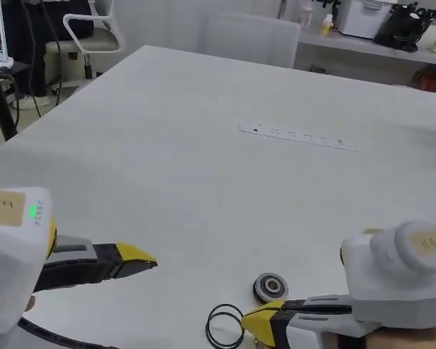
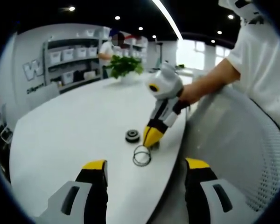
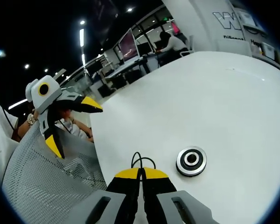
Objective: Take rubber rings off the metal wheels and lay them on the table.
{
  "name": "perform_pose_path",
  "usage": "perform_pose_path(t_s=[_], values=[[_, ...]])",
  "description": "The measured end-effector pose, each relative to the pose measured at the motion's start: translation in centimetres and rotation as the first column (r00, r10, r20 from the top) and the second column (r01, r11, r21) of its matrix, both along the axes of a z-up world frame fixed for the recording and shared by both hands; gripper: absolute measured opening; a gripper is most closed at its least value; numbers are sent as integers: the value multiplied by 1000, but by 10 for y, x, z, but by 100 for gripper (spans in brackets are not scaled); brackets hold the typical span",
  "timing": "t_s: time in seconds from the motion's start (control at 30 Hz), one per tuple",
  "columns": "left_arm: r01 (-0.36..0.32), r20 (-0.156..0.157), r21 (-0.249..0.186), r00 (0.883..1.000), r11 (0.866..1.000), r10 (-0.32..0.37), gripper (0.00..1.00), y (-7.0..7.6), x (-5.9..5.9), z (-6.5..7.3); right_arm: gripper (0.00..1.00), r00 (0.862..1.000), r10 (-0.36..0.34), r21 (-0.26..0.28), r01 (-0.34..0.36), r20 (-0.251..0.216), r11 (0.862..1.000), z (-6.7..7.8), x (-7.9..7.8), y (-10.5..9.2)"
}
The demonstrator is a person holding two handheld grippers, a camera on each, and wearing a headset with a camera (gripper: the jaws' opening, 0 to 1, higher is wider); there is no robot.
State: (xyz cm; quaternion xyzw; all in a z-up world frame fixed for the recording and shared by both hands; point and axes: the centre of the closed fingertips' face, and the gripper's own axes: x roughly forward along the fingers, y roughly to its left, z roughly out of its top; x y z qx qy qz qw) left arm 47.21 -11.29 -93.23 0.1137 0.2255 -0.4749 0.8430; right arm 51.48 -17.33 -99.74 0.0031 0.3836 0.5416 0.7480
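A small metal wheel (image 1: 270, 286) lies flat near the table's front edge, also seen as the wheel (image 3: 192, 161) and the wheel (image 2: 132, 136). Just left of it, thin black rubber rings (image 1: 224, 325) rest on the table. My right gripper (image 1: 256, 320) has its jaws shut at the rings' edge, and the rings (image 3: 143, 161) loop out from between its yellow tips (image 3: 141, 173). My left gripper (image 2: 145, 164) hovers open off the table's edge, facing the rings (image 2: 141, 155). It shows as the left gripper (image 3: 73, 125) with its jaws spread.
A white strip (image 1: 298, 135) with small marks lies mid-table. White table (image 1: 167, 160) stretches far beyond. A mesh chair back (image 2: 233, 140) stands beside the table's edge near my left gripper. Office chair (image 1: 87, 33) and shelves stand at the back.
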Motion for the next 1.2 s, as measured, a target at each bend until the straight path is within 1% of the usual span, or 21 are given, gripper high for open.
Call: perform_pose_path(t_s=[0.17,0.4,0.87,1.2], values=[[-2,0,-1,1000,1000,2,67,0,0,0,0,1000,1,11,-1,-3,1000,2,-1,1],[-1,1,-1,1000,1000,1,67,0,0,0,0,1000,10,1,-10,-11,1000,-1,-3,1],[-3,1,-4,1000,1000,3,67,0,0,0,0,1000,11,-18,-11,13,1000,-4,-1,1],[-5,2,-2,1000,1000,5,66,1,0,0,4,1000,15,-38,-14,26,999,-7,0,-1]])
